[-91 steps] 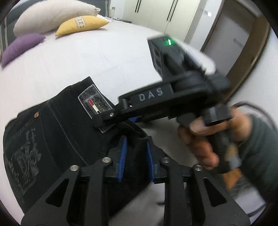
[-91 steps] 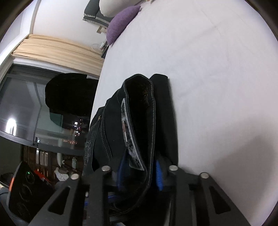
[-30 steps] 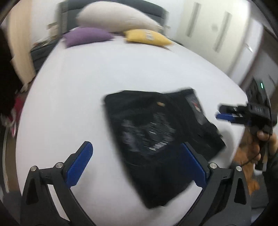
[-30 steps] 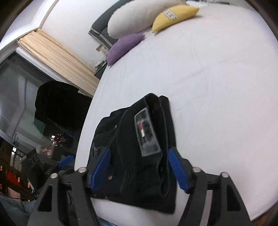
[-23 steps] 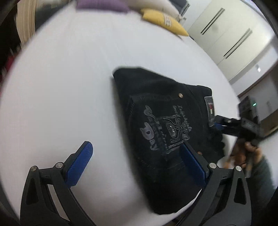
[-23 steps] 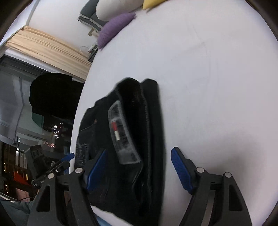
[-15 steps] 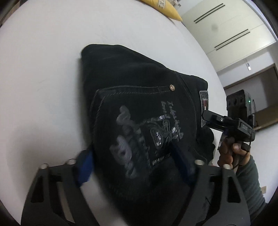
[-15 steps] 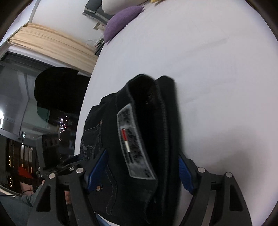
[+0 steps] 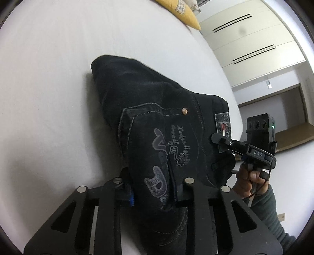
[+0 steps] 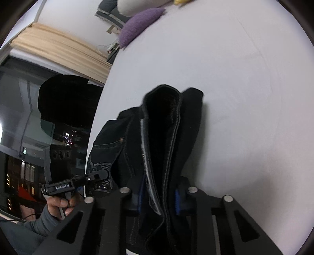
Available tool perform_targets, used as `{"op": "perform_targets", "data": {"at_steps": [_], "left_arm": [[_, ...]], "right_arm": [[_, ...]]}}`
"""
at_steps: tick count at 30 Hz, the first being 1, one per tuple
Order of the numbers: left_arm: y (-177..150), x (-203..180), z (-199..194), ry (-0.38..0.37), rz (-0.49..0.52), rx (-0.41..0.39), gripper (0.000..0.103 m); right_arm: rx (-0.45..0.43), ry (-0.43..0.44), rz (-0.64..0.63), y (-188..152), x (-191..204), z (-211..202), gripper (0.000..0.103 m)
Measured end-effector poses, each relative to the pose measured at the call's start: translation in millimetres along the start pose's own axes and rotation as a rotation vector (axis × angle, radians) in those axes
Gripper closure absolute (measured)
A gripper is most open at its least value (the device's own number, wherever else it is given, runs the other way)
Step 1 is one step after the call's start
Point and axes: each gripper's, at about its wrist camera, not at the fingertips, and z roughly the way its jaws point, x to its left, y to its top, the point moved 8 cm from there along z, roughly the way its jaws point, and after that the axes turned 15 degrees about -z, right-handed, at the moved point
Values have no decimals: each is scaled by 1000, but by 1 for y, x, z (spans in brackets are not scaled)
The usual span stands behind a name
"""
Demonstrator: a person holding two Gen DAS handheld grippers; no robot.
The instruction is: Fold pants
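Black jeans (image 9: pixel 157 121), folded into a thick stack, lie on the white bed (image 9: pixel 49 78) with a printed back pocket facing up. My left gripper (image 9: pixel 153 192) is closing its jaws on the near pocket edge, and the fabric is pinched between the blue pads. In the right wrist view the jeans (image 10: pixel 162 121) show their waistband edge-on. My right gripper (image 10: pixel 159 198) is closing on that waistband end, cloth bunched between its pads. Each gripper shows in the other's view: the right gripper (image 9: pixel 219 141) by the label patch, the left gripper (image 10: pixel 98 176) at the pocket side.
A yellow pillow (image 9: pixel 182 9) and a purple pillow (image 10: pixel 141 23) lie at the head of the bed. White wardrobe doors (image 9: pixel 245 39) stand beyond the bed. A beige curtain (image 10: pixel 58 49) and a dark window are on the other side.
Both grippers dropped to the near edges of the jeans. Their jaws went from wide apart to narrow, pinching the fabric at the pocket side and the waistband end.
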Motion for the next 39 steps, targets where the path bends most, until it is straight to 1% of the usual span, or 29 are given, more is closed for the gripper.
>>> {"op": "perform_targets", "data": {"at_steps": [2, 4, 8, 11, 15, 18, 20, 24, 26, 27, 30, 31, 32, 34, 35, 36, 37, 38, 39], "left_arm": [[1, -4, -6, -11, 6, -10, 82], [6, -8, -16, -18, 17, -35, 83], [33, -10, -51, -20, 41, -108, 83], [60, -7, -70, 20, 82, -157, 83], [108, 1, -88, 98, 128, -226, 83], [141, 8, -88, 142, 143, -255, 83], [161, 18, -82, 185, 161, -267, 83], [187, 44, -58, 263, 172, -267, 83], [197, 57, -43, 312, 180, -262, 82], [204, 68, -45, 325, 182, -261, 81], [211, 81, -37, 337, 176, -268, 75], [211, 83, -36, 341, 179, -275, 68], [211, 85, -35, 351, 182, -282, 64], [213, 90, -36, 380, 184, -304, 48], [213, 93, -38, 389, 185, -316, 46], [217, 100, -40, 395, 185, -322, 43], [219, 102, -43, 403, 188, -328, 43], [218, 101, -46, 418, 197, -336, 43], [221, 107, -52, 431, 207, -344, 43]], "right_arm": [[-4, -23, -35, 8, 14, -3, 81], [-9, -29, -55, 16, 23, -5, 82], [-31, -12, -96, 45, 44, 4, 82], [-46, 12, -125, 80, 58, 21, 82], [-54, 48, -127, 125, 64, 53, 82], [-56, 79, -107, 154, 61, 81, 82], [-48, 91, -93, 168, 54, 99, 82], [-23, 104, -65, 184, 33, 137, 82], [-4, 93, -45, 184, 20, 150, 82], [4, 93, -29, 183, 9, 158, 82], [0, 123, 2, 177, -4, 167, 81], [-17, 142, 4, 174, -6, 166, 81], [-31, 159, 5, 173, -8, 166, 81], [-58, 182, 5, 168, -9, 165, 78], [-66, 184, 7, 166, -7, 163, 77], [-73, 176, 9, 165, -5, 160, 73], [-79, 166, 11, 167, -3, 159, 67], [-88, 150, 14, 170, -1, 156, 64], [-109, 121, 19, 168, -1, 147, 56]]}}
